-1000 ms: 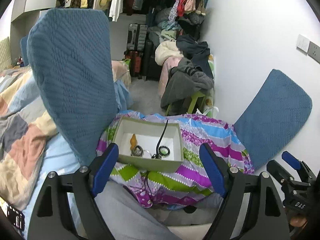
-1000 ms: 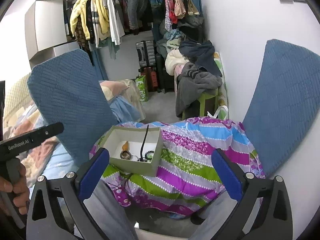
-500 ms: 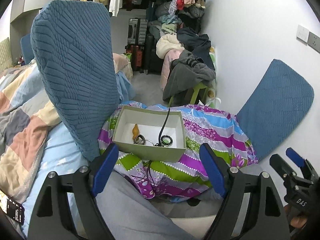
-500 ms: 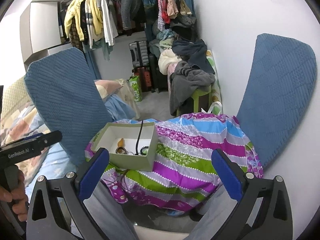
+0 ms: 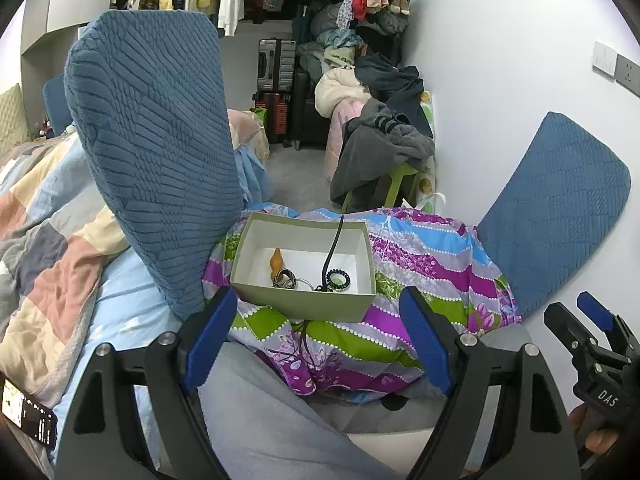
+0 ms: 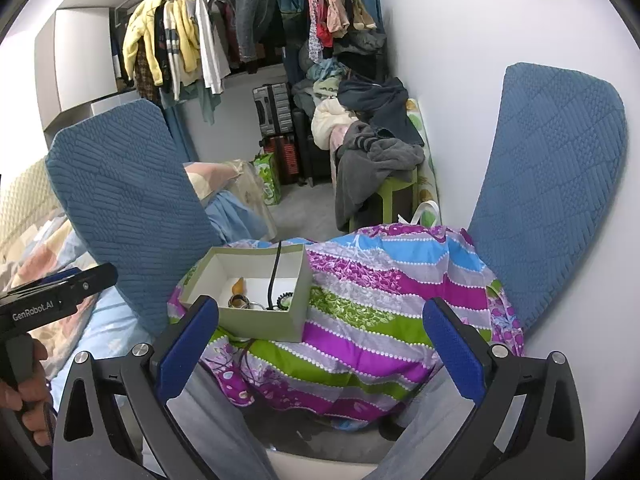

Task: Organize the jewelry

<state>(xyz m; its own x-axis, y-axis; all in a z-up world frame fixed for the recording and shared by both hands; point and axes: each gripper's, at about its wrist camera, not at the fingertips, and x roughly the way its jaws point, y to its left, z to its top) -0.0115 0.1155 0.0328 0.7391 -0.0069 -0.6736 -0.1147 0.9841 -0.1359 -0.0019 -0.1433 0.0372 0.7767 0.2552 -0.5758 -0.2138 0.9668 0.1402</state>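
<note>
Here, from the left wrist view, the left gripper [image 5: 316, 340] hangs with its blue pads spread wide and nothing between them. Just ahead of it an open box [image 5: 256, 298] sits on a striped cloth [image 5: 424, 268] draped over a low mound between two blue cushions. Inside the box lie the small pieces: an orange pendant [image 5: 275, 261], a patterned ring [image 5: 286, 280] touching it, and a dark beaded bracelet [image 5: 338, 279] beside a black cord [image 5: 334, 246] that climbs over the far rim. I judge all of it light, small and apt to slip; the cord is limp and may drag its neighbours, so the bracelet's rim or the pendant's narrow neck look the safest places to pinch. The box looks like thin card and could slide on the soft cloth.

From the right wrist view, the right gripper [image 6: 320, 340] is likewise spread and empty, with the box [image 6: 264, 322] near its left pad. The pendant [image 6: 238, 285] and the bracelet [image 6: 285, 299] show there too, though small. The other gripper's handle sits at the left edge in a hand [image 6: 28, 396].
</note>
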